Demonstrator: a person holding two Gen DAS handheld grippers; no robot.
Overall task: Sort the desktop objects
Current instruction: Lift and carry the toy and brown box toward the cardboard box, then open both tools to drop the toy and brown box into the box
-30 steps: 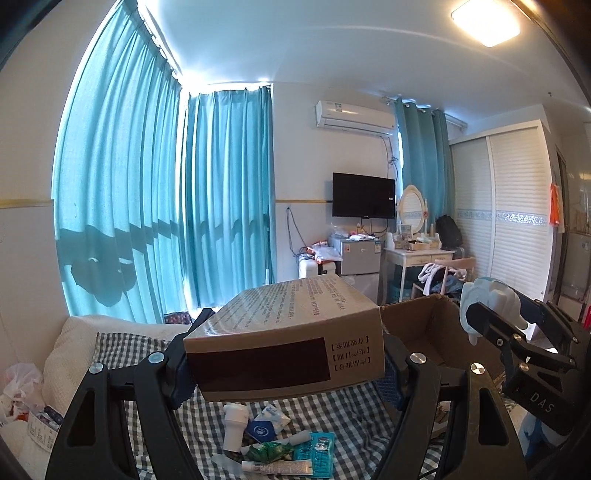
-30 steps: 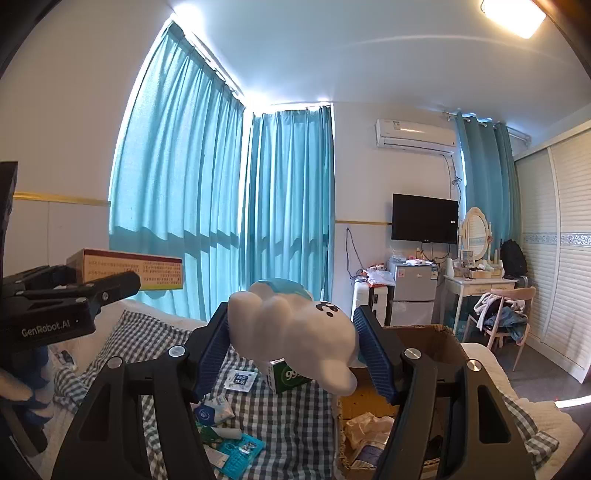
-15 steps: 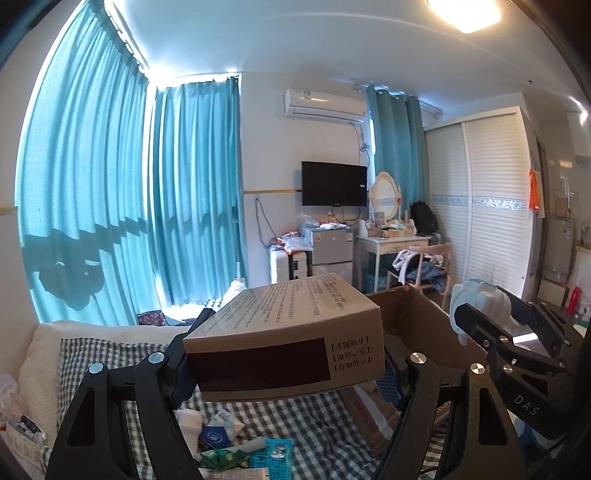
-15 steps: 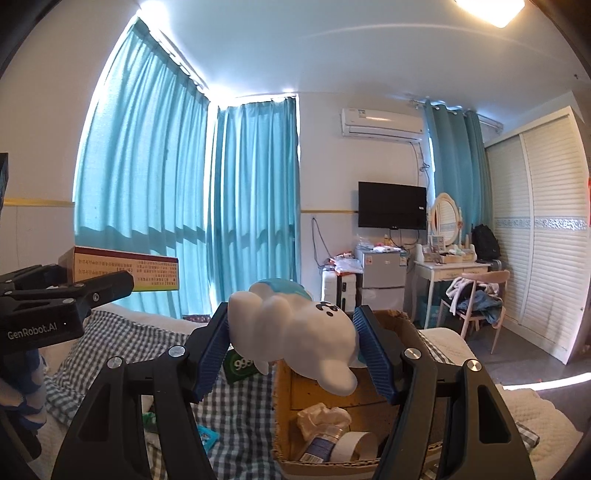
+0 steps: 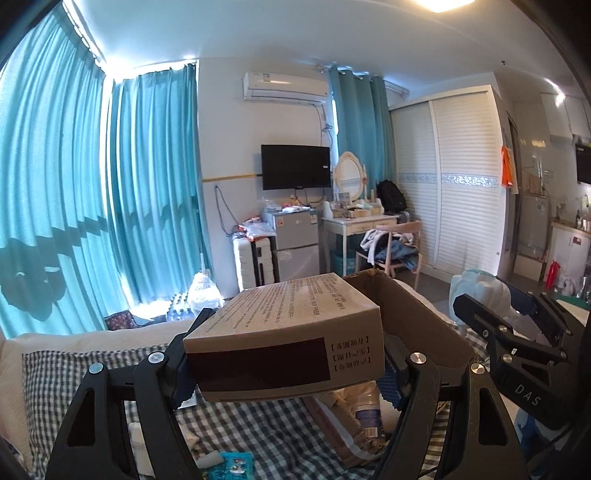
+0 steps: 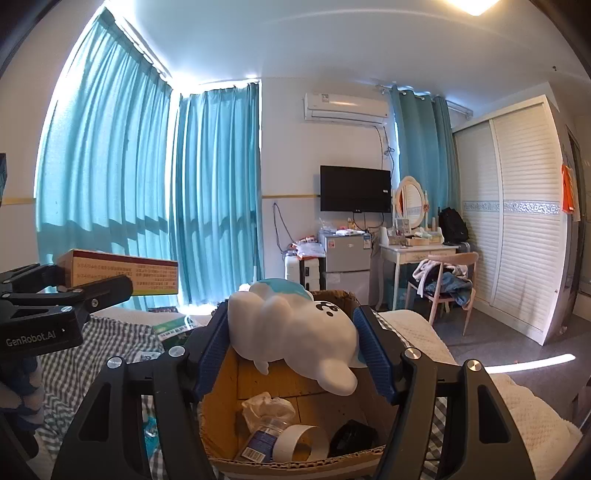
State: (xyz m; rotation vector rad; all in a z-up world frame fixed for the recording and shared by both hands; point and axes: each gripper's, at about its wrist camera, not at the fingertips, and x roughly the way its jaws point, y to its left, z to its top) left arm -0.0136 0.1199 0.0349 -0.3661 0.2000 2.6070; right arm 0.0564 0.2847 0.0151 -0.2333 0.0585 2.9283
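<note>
Cardboard bin [image 6: 328, 295] sits near, right under the right gripper [image 6: 291, 343], which is clamped on a white plush toy [image 6: 295, 332] directly over it. Left gripper [image 5: 284, 362] squeezes a tan carton [image 5: 284, 339], long axis across the jaws, bin just to its right and below. So right's closer. Bin contents look like a tape roll [image 6: 303, 441] and wrappers, hard to say.

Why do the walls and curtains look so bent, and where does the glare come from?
Both wrist views are fisheye: the teal curtains bow and the corners go black. In the right wrist view the ceiling lamp and the window gap blow out white. In the left wrist view the brown cardboard carton in the tongs stays sharp.
</note>
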